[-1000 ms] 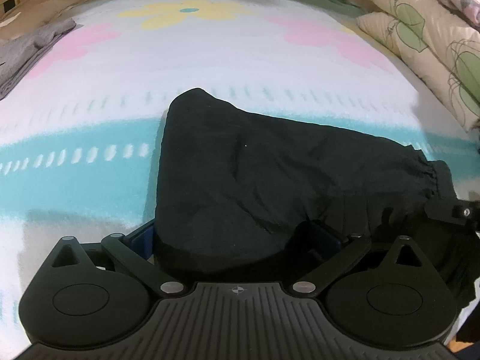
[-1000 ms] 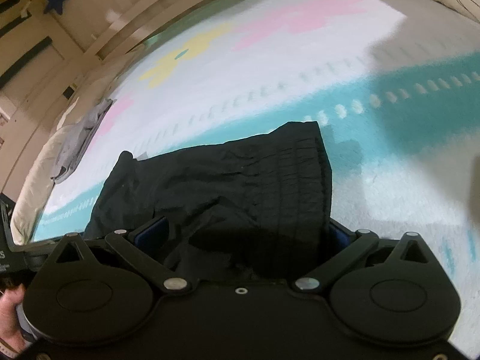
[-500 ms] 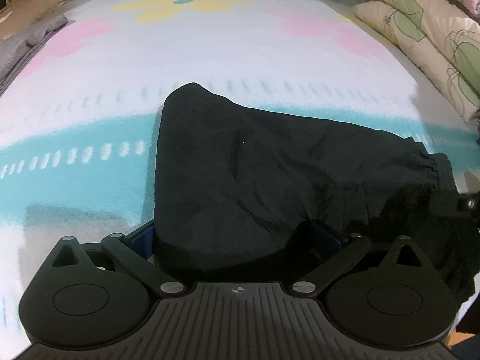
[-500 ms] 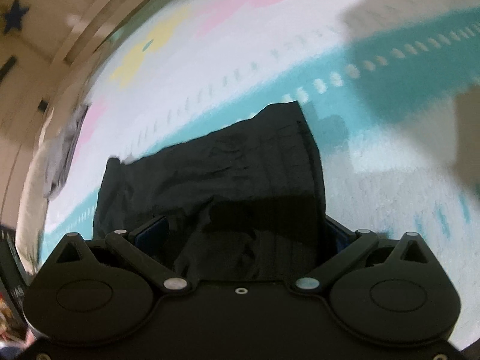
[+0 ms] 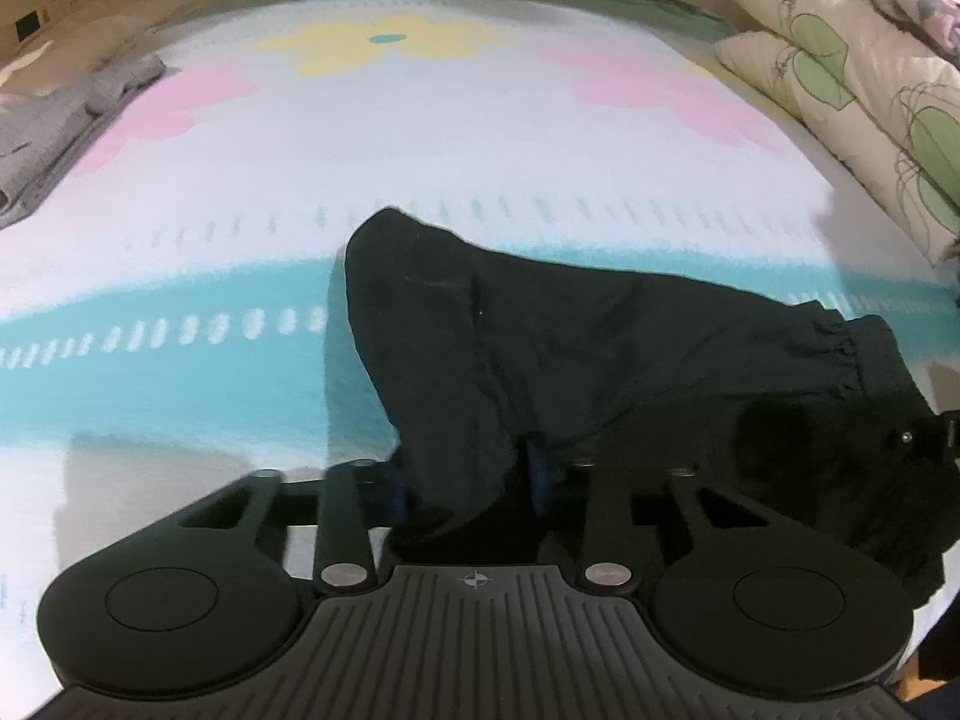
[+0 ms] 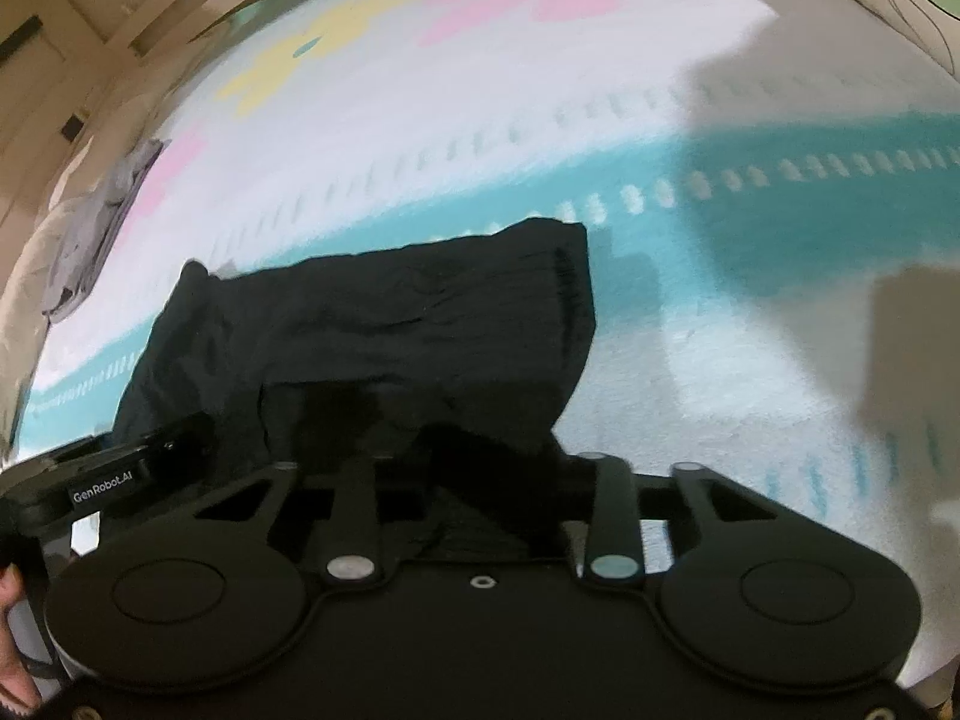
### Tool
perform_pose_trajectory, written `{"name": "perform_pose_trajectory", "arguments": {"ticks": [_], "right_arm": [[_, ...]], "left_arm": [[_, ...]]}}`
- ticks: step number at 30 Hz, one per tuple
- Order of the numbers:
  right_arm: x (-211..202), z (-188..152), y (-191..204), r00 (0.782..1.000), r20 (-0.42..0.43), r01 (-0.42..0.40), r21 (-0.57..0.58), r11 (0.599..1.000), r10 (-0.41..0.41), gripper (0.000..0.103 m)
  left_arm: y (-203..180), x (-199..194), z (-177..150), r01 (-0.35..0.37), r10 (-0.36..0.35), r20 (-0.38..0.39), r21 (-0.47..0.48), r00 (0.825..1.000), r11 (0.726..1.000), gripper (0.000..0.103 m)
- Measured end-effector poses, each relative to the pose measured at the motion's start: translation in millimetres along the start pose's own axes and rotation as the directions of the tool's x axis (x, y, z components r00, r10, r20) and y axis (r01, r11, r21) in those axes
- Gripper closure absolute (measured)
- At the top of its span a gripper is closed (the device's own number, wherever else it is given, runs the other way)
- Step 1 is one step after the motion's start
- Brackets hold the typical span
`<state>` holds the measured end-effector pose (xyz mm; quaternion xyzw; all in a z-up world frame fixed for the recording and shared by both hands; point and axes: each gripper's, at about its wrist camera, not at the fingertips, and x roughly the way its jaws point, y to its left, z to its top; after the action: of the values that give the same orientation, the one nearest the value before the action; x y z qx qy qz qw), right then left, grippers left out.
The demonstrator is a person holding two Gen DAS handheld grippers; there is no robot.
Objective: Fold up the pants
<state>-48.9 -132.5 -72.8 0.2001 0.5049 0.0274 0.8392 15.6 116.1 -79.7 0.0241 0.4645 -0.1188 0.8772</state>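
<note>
The left tongs [image 5: 468,480] are clamped on the near edge of the black pants [image 5: 600,348], their blue pads pressed into a bunch of cloth, and the right tongs [image 6: 474,498] are likewise closed on a gathered fold at the near edge of the same garment. Gripping two points along one edge at once probably lets that edge be lifted and carried over evenly, so the fold lands straight. The pants lie on the bed [image 5: 420,168], across its teal stripe, with the elastic waistband toward the right tongs' side. Beyond the pants, a grey garment [image 5: 54,120] rests at the bed's far left edge and leaf-patterned pillows [image 5: 852,78] line its right. The only legible writing is "GenRobot.AI" on the other gripper's body in the right wrist view.
</note>
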Motion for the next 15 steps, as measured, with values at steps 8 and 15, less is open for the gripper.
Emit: {"name": "perform_pose_trajectory", "arguments": {"ticks": [8, 15], "right_arm": [[-21.3, 0.0, 20.4, 0.998, 0.060, -0.016, -0.055, 0.998, 0.019, 0.074], [-31.0, 3.1, 28.7, 0.995, 0.084, -0.048, -0.072, 0.996, 0.054, 0.075]], "left_arm": [[-10.8, -18.9, 2.8, -0.037, 0.034, 0.047, 0.052, 0.998, 0.998, 0.086], [-11.3, -34.4, 7.9, -0.039, 0.034, 0.086, 0.058, 0.996, 0.998, 0.088]]}}
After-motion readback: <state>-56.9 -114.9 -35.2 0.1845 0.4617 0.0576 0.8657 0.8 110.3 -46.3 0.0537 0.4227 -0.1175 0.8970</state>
